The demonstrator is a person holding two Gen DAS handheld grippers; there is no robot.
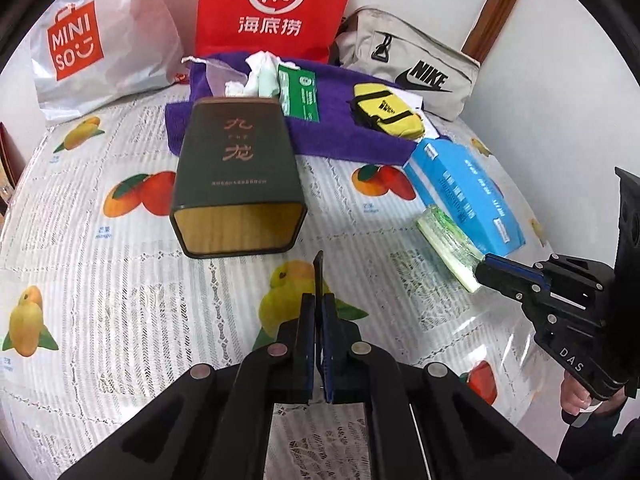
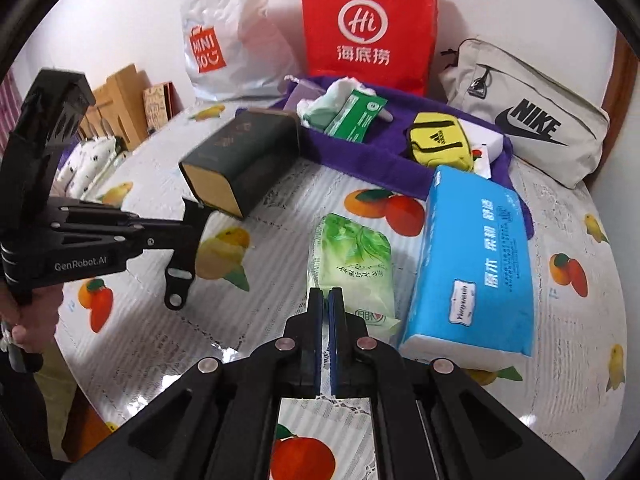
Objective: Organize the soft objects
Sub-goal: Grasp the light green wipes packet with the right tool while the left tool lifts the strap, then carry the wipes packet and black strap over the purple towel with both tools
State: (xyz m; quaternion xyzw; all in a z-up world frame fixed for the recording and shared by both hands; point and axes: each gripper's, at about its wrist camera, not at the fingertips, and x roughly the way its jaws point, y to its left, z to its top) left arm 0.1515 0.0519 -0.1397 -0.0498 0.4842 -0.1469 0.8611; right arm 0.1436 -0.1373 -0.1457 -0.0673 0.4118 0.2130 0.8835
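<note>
My left gripper (image 1: 319,300) is shut on a thin flat black metal piece (image 1: 319,276); the right wrist view shows that piece (image 2: 184,252) hanging from it above the table. My right gripper (image 2: 325,300) is shut, its tips at the near edge of a green tissue pack (image 2: 354,264); the left wrist view shows its tips (image 1: 482,270) against the pack's end (image 1: 448,246), whether pinched I cannot tell. A blue tissue pack (image 2: 476,264) lies right of it. A purple towel (image 2: 360,156) at the back carries a green packet (image 2: 354,116), crumpled white cloth (image 2: 332,98) and a yellow pouch (image 2: 440,144).
A dark green tin box (image 1: 236,176) lies on its side on the fruit-print tablecloth (image 1: 120,280). A red bag (image 1: 272,4), a white Miniso bag (image 1: 96,40) and a grey Nike bag (image 1: 416,64) stand along the back wall. Cardboard items (image 2: 124,100) sit far left.
</note>
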